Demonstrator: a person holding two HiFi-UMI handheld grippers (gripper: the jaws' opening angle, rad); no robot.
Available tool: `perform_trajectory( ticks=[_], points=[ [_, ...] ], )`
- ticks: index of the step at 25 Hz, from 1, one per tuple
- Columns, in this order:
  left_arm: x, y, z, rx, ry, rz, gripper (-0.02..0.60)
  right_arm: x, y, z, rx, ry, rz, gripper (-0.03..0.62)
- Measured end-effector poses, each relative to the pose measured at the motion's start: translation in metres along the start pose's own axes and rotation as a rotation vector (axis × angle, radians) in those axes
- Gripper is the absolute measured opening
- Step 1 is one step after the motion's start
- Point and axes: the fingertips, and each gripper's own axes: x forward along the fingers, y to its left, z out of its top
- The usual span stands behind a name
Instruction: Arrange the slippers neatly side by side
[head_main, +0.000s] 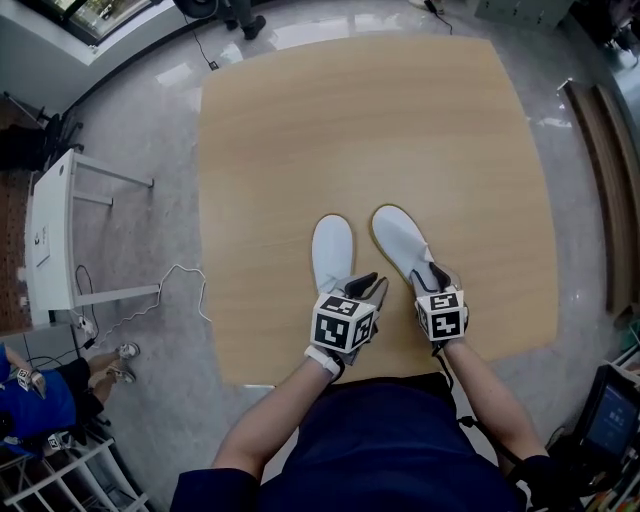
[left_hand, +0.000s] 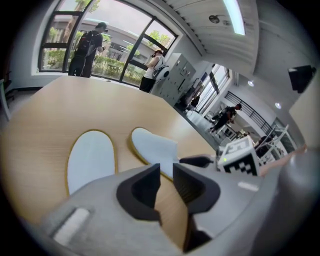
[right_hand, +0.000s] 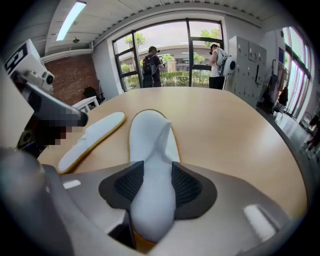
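Right gripper (right_hand: 152, 176) jaws clamped the upper of the right slipper (head_main: 398, 238). Left gripper (left_hand: 167, 176) jaws stood slightly apart, empty, near the left slipper (head_main: 332, 248) on the counter (head_main: 300, 130).

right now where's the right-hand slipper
Head view: the right-hand slipper lies on the table, just right of the other slipper, near the front edge, its upper pinched in the right gripper.

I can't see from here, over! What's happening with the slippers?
Right claw pinching upper of right slipper. Left claw open, empty, behind left slipper. Slippers close, angled apart. Nothing in the way.
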Motion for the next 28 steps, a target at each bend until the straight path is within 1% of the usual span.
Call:
perform_trajectory(
  ticks=[2, 4, 6, 8, 10, 12, 13, 14, 15, 16, 17, 18, 19, 20, 21, 22, 23, 24, 25, 26, 28],
  points=[
    [0.008, -0.008, -0.003, 0.013, 0.017, -0.017, 0.089, -0.013, 0.014, -0.022, 0.035, 0.029, -0.002, 0.183],
    [0.018, -0.012, -0.008, 0.016, 0.041, -0.017, 0.092, -0.022, 0.025, -0.038, 0.086, 0.048, 0.015, 0.184],
    [0.033, -0.009, -0.018, -0.006, 0.084, -0.009, 0.092, -0.026, 0.031, -0.049, 0.160, 0.056, 0.040, 0.184],
    [0.051, -0.005, -0.032, -0.011, 0.147, -0.008, 0.092, -0.025, 0.034, -0.053, 0.236, 0.069, 0.075, 0.184],
    [0.065, -0.004, -0.045, 0.023, 0.200, -0.025, 0.104, -0.027, 0.037, -0.054, 0.280, 0.087, 0.117, 0.184],
    [0.058, -0.006, -0.043, 0.065, 0.203, -0.033, 0.104, -0.036, 0.035, -0.049, 0.279, 0.074, 0.135, 0.184],
    [0.049, -0.007, -0.037, 0.080, 0.182, -0.037, 0.104, -0.043, 0.031, -0.044, 0.255, 0.048, 0.129, 0.184],
    [0.037, -0.008, -0.030, 0.091, 0.155, -0.039, 0.103, -0.051, 0.026, -0.037, 0.207, 0.011, 0.120, 0.184],
    [0.025, -0.004, -0.024, 0.105, 0.126, -0.032, 0.100, -0.059, 0.025, -0.029, 0.128, -0.032, 0.118, 0.184],
    [0.012, 0.005, -0.019, 0.126, 0.102, -0.007, 0.098, -0.065, 0.029, -0.020, 0.014, -0.075, 0.137, 0.179],
    [0.001, 0.019, -0.015, 0.162, 0.086, 0.036, 0.098, -0.070, 0.039, -0.015, -0.132, -0.108, 0.181, 0.170],
    [-0.008, 0.038, -0.013, 0.217, 0.080, 0.094, 0.098, -0.072, 0.053, -0.015, -0.297, -0.122, 0.242, 0.159],
    [-0.014, 0.057, -0.013, 0.293, 0.088, 0.155, 0.102, -0.071, 0.068, -0.022, -0.467, -0.116, 0.306, 0.152],
    [-0.017, 0.074, -0.015, 0.384, 0.109, 0.210, 0.123, -0.067, 0.078, -0.033, -0.624, -0.095, 0.358, 0.136],
    [-0.017, 0.088, -0.017, 0.476, 0.140, 0.251, 0.137, -0.062, 0.084, -0.046, -0.752, -0.065, 0.391, 0.124],
    [-0.015, 0.098, -0.021, 0.554, 0.178, 0.278, 0.138, -0.056, 0.086, -0.057, -0.836, -0.036, 0.410, 0.115],
    [-0.012, 0.106, -0.026, 0.607, 0.217, 0.295, 0.138, -0.049, 0.087, -0.064, -0.871, -0.016, 0.420, 0.110],
    [-0.009, 0.113, -0.032, 0.632, 0.246, 0.305, 0.138, -0.045, 0.087, -0.065, -0.861, -0.008, 0.429, 0.100],
    [-0.006, 0.119, -0.036, 0.633, 0.259, 0.311, 0.138, -0.041, 0.087, -0.063, -0.817, -0.006, 0.433, 0.086],
    [-0.004, 0.122, -0.039, 0.617, 0.252, 0.318, 0.136, -0.039, 0.087, -0.059, -0.758, -0.005, 0.432, 0.087],
    [-0.005, 0.121, -0.043, 0.570, 0.214, 0.328, 0.126, -0.034, 0.089, -0.052, -0.641, -0.004, 0.425, 0.087]
  ],
)
